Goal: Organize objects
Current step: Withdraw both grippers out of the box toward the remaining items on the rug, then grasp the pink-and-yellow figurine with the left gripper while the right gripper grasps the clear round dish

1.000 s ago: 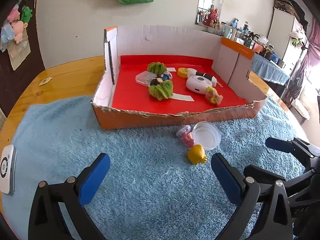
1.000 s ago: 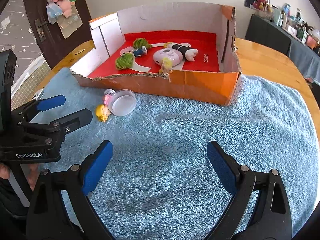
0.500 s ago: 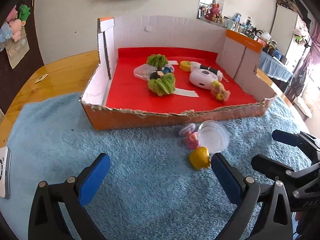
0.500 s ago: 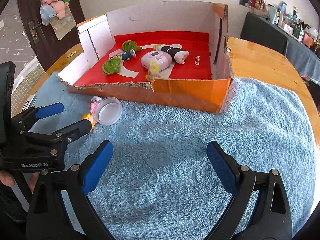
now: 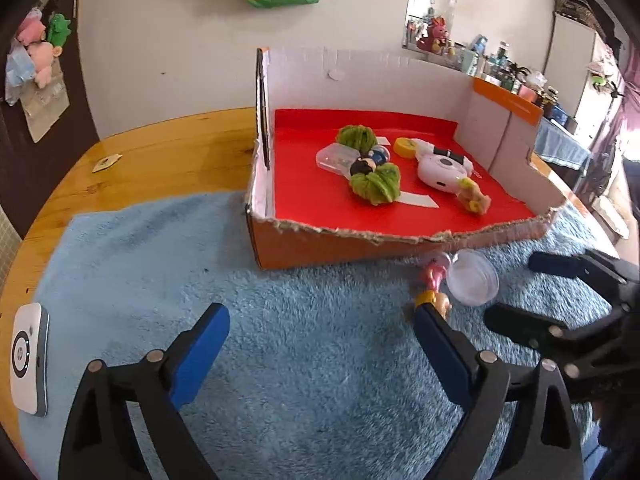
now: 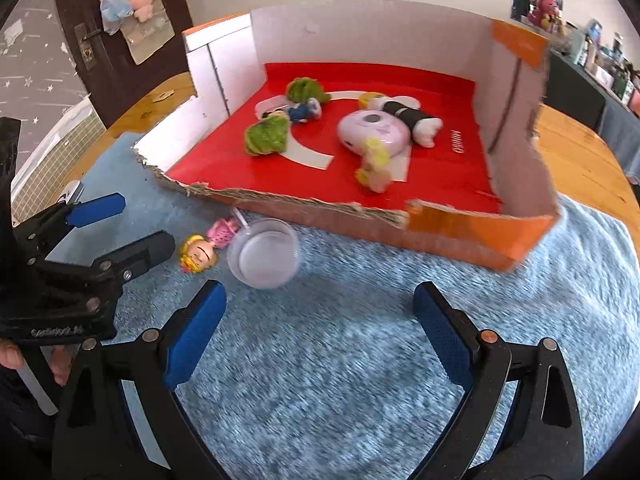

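A small doll with yellow hair and a pink dress (image 5: 434, 280) (image 6: 200, 254) lies on the blue towel beside a clear capsule cup (image 5: 472, 282) (image 6: 264, 258), just in front of the cardboard box (image 5: 320, 248) (image 6: 460, 236). My left gripper (image 5: 320, 316) (image 6: 128, 226) is closing with nothing between its jaws; the doll sits just off its right fingertip (image 5: 426, 316). My right gripper (image 6: 318, 298) (image 5: 528, 292) is open over bare towel, with the cup just ahead of its left finger.
The red-floored box holds green yarn balls (image 5: 376, 186), a pink round gadget (image 5: 440, 170), small figures and a yellow roll. A white device (image 5: 28, 364) lies at the towel's (image 5: 320, 360) left edge. Wooden table (image 5: 160, 152) surrounds the towel.
Both grippers have come nearer the box. In the left view the doll slid from between the fingers to the right fingertip, and the jaws narrowed a little. In the right view the cup is closer.
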`<action>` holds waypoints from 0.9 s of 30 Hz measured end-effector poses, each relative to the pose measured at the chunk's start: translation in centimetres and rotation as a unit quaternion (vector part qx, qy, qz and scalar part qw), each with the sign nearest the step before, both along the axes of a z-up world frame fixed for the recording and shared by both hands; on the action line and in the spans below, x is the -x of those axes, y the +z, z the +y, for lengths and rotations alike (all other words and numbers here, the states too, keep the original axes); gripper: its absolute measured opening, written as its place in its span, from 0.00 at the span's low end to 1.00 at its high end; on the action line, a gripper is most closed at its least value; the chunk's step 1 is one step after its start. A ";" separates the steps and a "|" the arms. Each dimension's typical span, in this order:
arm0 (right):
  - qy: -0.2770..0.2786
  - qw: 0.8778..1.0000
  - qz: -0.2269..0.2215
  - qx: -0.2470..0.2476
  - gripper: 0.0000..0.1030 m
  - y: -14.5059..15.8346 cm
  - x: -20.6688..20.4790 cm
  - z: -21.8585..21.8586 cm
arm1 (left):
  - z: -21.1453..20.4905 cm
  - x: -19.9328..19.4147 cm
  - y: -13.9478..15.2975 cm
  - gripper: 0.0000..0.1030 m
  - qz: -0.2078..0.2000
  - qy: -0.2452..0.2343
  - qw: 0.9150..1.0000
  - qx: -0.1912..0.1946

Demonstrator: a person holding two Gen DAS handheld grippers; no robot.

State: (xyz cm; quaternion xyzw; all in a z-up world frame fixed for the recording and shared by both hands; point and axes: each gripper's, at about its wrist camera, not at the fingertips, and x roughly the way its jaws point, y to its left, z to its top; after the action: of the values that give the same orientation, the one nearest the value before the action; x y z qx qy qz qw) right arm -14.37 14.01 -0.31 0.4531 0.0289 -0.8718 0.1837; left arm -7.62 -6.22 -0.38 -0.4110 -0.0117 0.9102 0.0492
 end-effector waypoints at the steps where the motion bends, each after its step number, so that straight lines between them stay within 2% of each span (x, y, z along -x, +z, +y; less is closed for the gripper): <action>1: 0.000 1.000 -0.001 0.000 0.93 -0.1 0.1 -0.2 | -0.2 -0.2 0.0 0.92 0.001 -0.003 1.000 -0.001; 8: -0.021 1.000 0.010 -0.012 0.93 -0.4 1.0 -1.0 | -1.1 -1.1 0.6 0.92 0.003 -0.012 1.000 -0.009; 10: -0.039 0.999 0.020 -0.029 0.93 -0.4 0.7 -0.6 | -0.8 -1.1 0.6 0.92 0.003 -0.021 1.000 -0.006; 15: -0.089 0.995 0.031 -0.031 0.93 -0.1 -0.1 2.1 | 1.1 -0.8 0.6 0.90 0.011 -0.059 0.998 -0.007; 19: -0.070 0.997 0.028 -0.031 0.90 0.2 -0.1 2.1 | 2.9 -0.3 0.4 0.76 0.013 -0.093 0.996 0.002; 21: -0.055 0.998 0.021 -0.029 0.75 0.0 0.1 1.7 | 3.5 0.0 0.2 0.70 0.009 -0.108 0.994 0.006; 23: -0.046 0.998 0.022 -0.035 0.72 -0.2 0.4 1.0 | 3.8 0.2 0.0 0.62 0.005 -0.118 0.993 0.010; 25: -0.036 0.998 0.024 -0.034 0.71 -0.2 0.5 0.6 | 4.0 0.3 -0.2 0.59 0.004 -0.128 0.992 0.012; 27: -0.035 0.998 0.026 -0.036 0.63 -0.2 0.6 0.5 | 4.4 0.6 -0.3 0.55 0.002 -0.137 0.990 0.017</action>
State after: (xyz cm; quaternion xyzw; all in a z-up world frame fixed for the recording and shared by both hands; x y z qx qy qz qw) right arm -14.95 14.52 -0.50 0.4374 0.0490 -0.8875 0.1363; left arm -8.21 -1.87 -0.70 -0.4078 0.0606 0.8958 0.1661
